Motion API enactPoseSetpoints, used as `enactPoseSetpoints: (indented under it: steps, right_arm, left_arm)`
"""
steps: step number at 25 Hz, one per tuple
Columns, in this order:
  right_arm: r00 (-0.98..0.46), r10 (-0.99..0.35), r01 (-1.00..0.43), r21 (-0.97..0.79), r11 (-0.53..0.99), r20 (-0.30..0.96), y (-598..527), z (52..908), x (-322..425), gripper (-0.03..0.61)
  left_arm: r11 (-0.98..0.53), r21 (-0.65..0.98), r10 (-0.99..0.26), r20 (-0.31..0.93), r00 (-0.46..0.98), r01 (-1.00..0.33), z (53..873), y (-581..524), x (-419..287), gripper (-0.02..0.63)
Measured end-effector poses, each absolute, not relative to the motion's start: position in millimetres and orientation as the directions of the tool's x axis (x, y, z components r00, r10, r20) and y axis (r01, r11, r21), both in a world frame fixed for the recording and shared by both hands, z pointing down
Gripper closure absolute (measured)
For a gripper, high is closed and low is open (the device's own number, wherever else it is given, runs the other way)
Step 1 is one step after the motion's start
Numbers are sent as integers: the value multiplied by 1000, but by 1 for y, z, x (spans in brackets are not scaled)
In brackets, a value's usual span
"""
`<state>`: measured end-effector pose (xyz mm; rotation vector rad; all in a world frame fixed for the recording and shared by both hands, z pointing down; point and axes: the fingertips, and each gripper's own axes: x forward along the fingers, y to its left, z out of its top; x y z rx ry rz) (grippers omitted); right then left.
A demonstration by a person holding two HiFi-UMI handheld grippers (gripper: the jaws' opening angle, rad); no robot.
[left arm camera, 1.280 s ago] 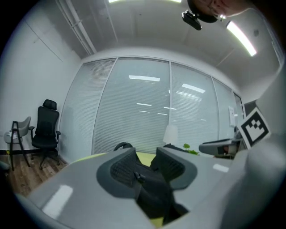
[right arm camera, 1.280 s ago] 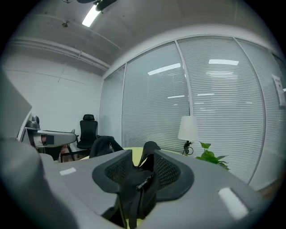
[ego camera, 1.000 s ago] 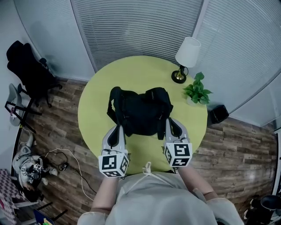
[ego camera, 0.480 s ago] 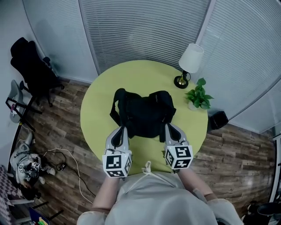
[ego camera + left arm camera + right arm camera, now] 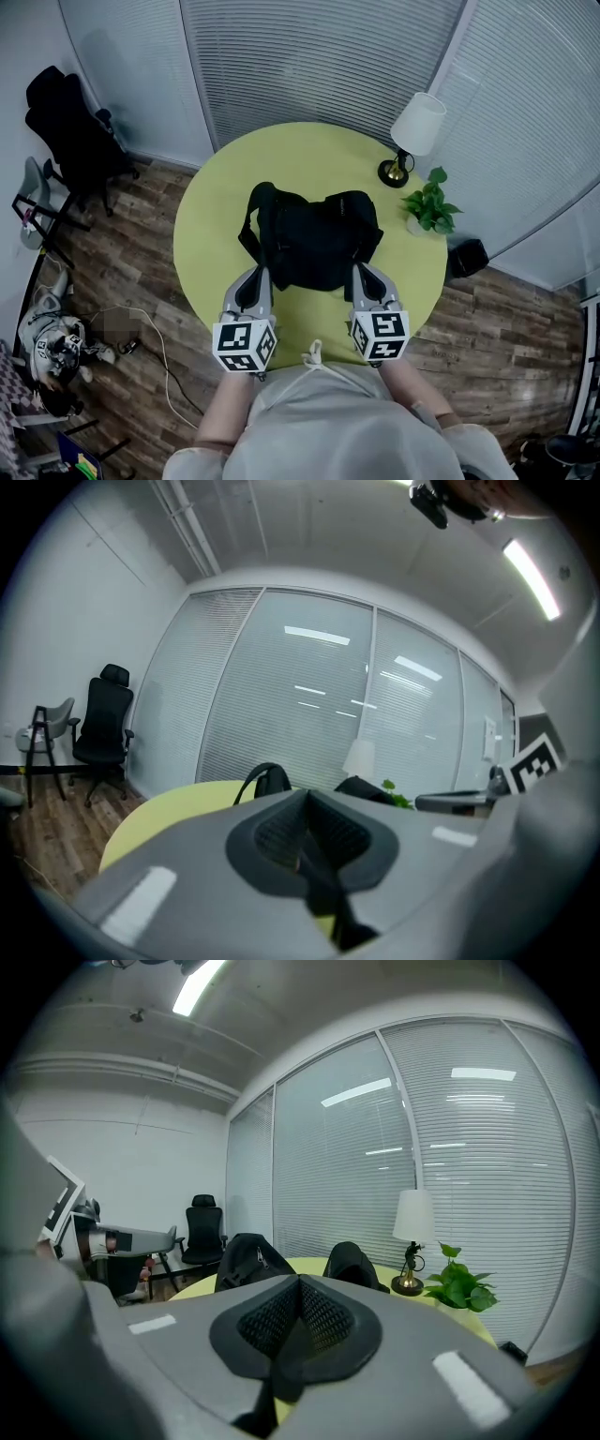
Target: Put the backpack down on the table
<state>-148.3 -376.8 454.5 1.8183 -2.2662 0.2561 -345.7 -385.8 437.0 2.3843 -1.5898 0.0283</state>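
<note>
The black backpack (image 5: 314, 239) lies flat on the round yellow-green table (image 5: 281, 150), with one strap looped up at its left side. My left gripper (image 5: 260, 274) is at the pack's near left corner and my right gripper (image 5: 362, 270) at its near right corner. Both are shut, tips right at the pack's edge. The left gripper view shows the shut left gripper (image 5: 306, 801), with the strap loop (image 5: 267, 780) beyond it. The right gripper view shows the shut right gripper (image 5: 300, 1283) and the backpack (image 5: 246, 1258) ahead. I cannot tell whether either gripper pinches a strap.
A white-shaded lamp (image 5: 412, 131) and a small potted plant (image 5: 431, 208) stand at the table's far right edge. On the wooden floor there is a black office chair (image 5: 75, 122) at the left, cables at the lower left, and a black bin (image 5: 466, 255) at the right.
The head camera has shifted a little. Both grippers stay shut at the backpack's near edge, and the backpack has not moved on the table.
</note>
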Motion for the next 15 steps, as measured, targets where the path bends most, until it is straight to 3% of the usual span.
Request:
enactPoseSetpoints:
  steps: [15]
  right_arm:
    - [-220, -923, -971, 19, 238, 315, -380, 473, -154, 581]
  left_arm:
    - [-352, 207, -895, 212, 393, -913, 456, -390, -345, 606]
